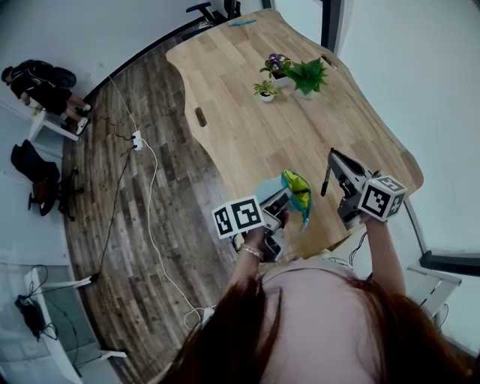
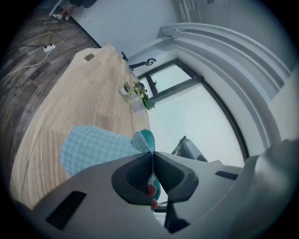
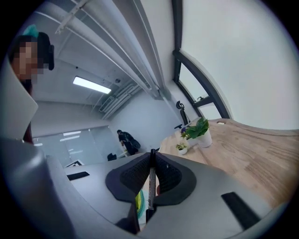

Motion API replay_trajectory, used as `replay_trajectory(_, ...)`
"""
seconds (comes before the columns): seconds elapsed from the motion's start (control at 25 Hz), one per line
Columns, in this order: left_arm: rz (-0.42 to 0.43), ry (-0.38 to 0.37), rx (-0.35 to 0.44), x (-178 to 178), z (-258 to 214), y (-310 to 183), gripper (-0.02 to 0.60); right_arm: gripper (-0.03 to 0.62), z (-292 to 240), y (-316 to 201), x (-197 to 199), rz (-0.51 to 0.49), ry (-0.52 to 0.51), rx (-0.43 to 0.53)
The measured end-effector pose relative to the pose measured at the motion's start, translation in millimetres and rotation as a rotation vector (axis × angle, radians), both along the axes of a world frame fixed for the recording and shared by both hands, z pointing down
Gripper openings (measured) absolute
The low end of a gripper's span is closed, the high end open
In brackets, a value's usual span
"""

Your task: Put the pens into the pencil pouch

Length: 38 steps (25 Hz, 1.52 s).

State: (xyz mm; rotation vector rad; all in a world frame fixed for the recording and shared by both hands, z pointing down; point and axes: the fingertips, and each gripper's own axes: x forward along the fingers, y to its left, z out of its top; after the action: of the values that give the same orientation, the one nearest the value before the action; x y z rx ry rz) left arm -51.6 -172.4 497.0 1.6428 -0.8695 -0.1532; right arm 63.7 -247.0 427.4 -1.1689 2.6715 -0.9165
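My left gripper is shut on the rim of a pale blue checked pencil pouch, lifted over the near edge of the wooden table. In the left gripper view the pouch hangs ahead of the closed jaws, its teal zip edge pinched between them. My right gripper is raised to the right of the pouch, shut on a black pen that stands almost upright. In the right gripper view the pen runs straight between the pads, and a sliver of the pouch shows below.
Small potted plants stand at the far middle of the table, and a blue item lies at its far end. A power strip with a white cable is on the wood floor to the left. People sit at the far left.
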Motion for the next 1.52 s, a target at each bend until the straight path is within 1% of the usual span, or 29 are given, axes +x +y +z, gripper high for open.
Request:
replay_trajectory(0.4,0.009,0.005,0.001,4,0,1,0.008,0.031,-38,-5,-5,0.039,-0.246,0.060)
replay_trajectory(0.68,0.004,0.021,0.005,4,-4,2,0.008,0.031,-42,-5,-18,0.028,-0.303,0.087)
replay_trajectory(0.92,0.001,0.034,0.008,4,-9,4,0.008,0.031,-36,-1,-35,-0.005,-0.306,0.094)
replay_trajectory(1.2,-0.003,0.065,0.010,5,-15,7,0.008,0.031,-21,3,-48,-0.042,-0.274,0.107)
replay_trajectory(1.52,-0.023,0.081,0.017,-1,-19,4,0.008,0.031,-3,14,-59,-0.110,-0.157,0.118)
